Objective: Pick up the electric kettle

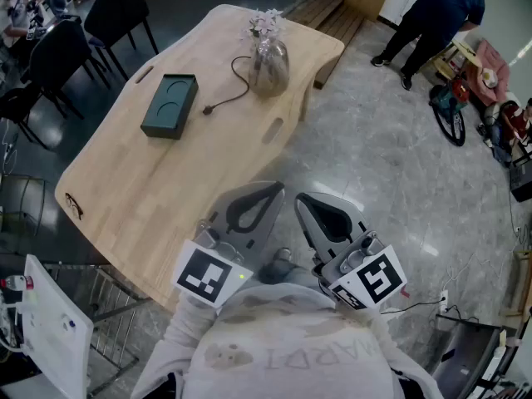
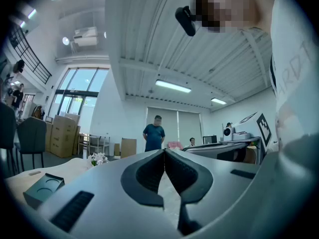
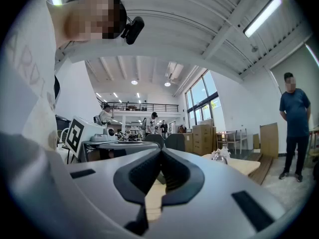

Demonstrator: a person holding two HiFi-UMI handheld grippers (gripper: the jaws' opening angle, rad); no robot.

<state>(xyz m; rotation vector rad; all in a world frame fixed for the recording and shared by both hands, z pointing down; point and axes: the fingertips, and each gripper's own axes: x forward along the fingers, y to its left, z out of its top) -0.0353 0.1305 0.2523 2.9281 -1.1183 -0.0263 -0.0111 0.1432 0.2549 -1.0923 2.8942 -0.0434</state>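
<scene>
The electric kettle [image 1: 270,63], a clear glass body with white flowers above it, stands at the far end of the light wooden table [image 1: 125,189]. Its black cord and plug [image 1: 218,102] lie on the tabletop to its left. Both grippers are held close to my chest, well short of the kettle and pointing level. My left gripper [image 1: 277,189] hangs over the table's near right edge, and its jaws meet at the tips [image 2: 164,151] with nothing between them. My right gripper [image 1: 301,199] is over the floor beside it, likewise shut and empty [image 3: 160,151]. The kettle shows small in the right gripper view [image 3: 219,157].
A dark green box [image 1: 169,105] lies on the table left of the cord. Black chairs [image 1: 116,11] stand along the far left side. A person [image 1: 436,15] stands at the back right near a bicycle [image 1: 449,110]. A white wire rack [image 1: 50,331] is at the lower left.
</scene>
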